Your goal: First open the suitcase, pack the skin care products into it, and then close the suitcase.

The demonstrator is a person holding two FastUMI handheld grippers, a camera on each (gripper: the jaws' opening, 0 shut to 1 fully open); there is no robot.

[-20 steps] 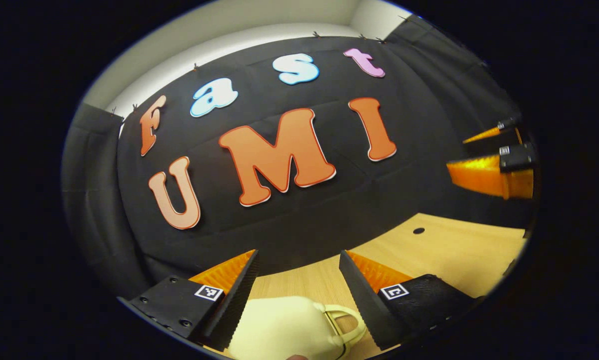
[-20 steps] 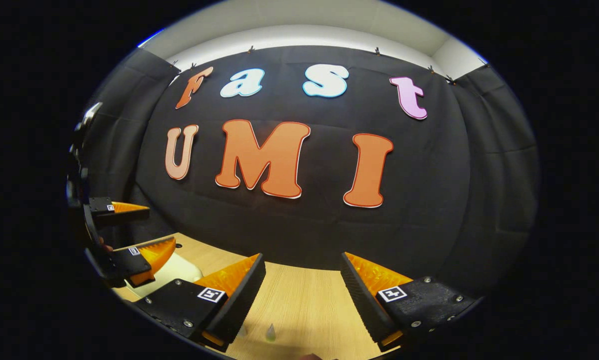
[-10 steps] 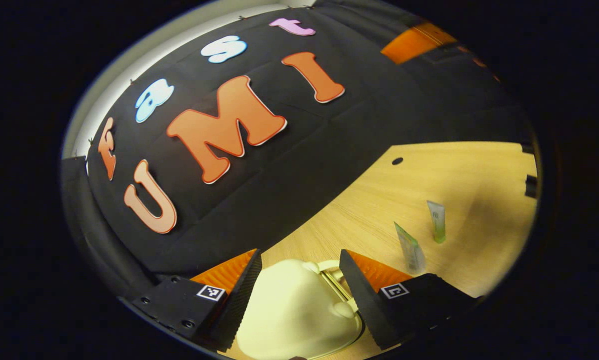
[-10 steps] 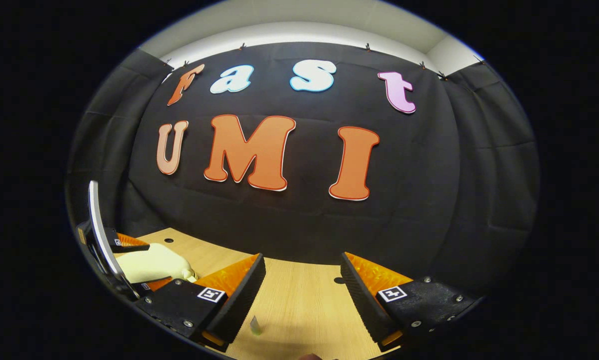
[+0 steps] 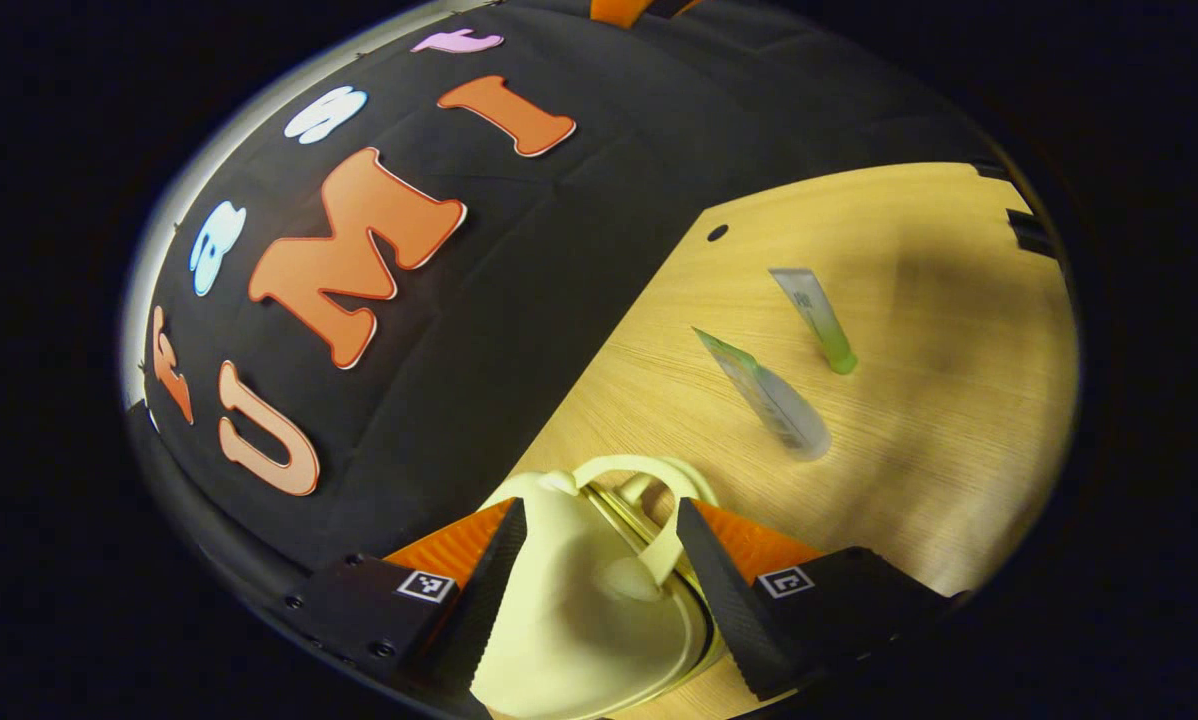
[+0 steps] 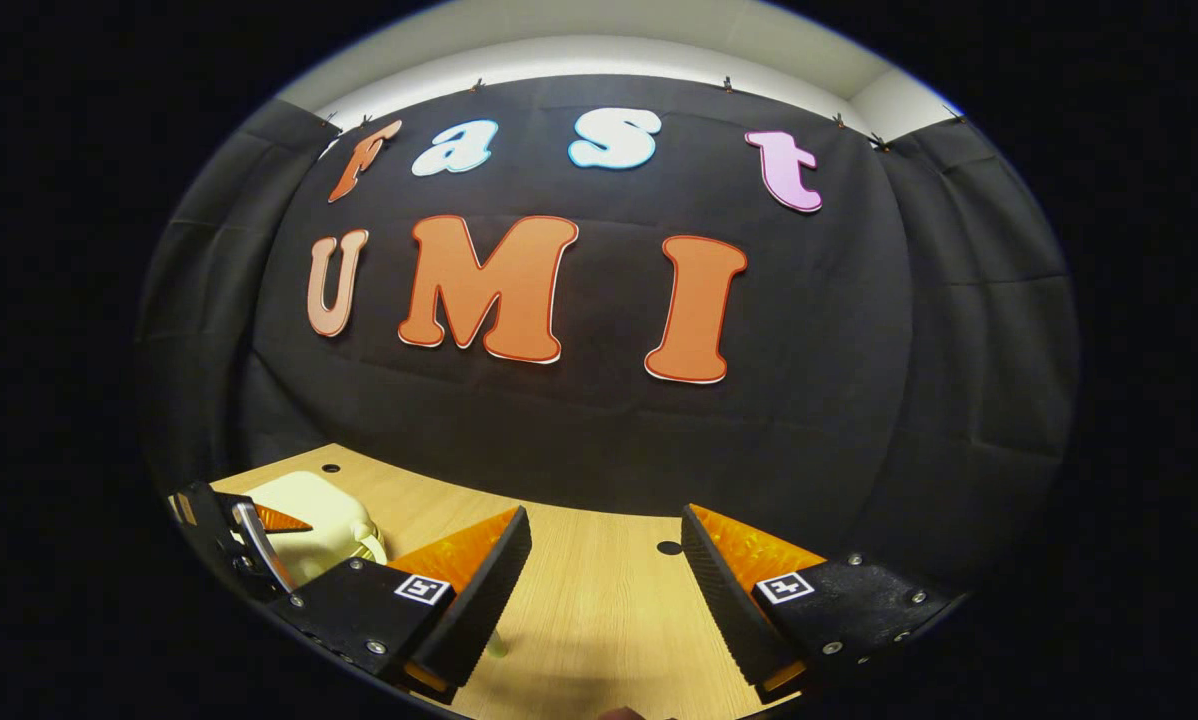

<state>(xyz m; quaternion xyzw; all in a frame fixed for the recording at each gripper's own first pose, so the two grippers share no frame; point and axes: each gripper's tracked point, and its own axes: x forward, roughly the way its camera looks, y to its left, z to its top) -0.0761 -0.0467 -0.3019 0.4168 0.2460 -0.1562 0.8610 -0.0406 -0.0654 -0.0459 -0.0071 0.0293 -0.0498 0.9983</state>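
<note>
A small cream suitcase [image 5: 574, 620] lies shut on the wooden table, its handle [image 5: 649, 480] pointing away from me. My left gripper [image 5: 599, 508] is open and hangs over it, one finger on each side of the shell; whether they touch it I cannot tell. Two skin care tubes stand past it: a clear-and-green tube [image 5: 769, 395] and a green-capped tube [image 5: 814, 318]. My right gripper [image 6: 604, 515] is open over bare table with nothing between its fingers. In the right gripper view the suitcase [image 6: 309, 505] sits at the far left with the left gripper [image 6: 244, 530] on it.
The light wooden table [image 6: 599, 610] runs back to the black cloth wall. It has small round holes [image 6: 669, 548] near the rear edge. A bit of a tube [image 6: 497, 645] pokes out beside my right gripper's left finger.
The left gripper has tipped down and come closer over the suitcase, bringing the two tubes into its view. In the right gripper view the left gripper has dropped lower; the right gripper barely moved.
</note>
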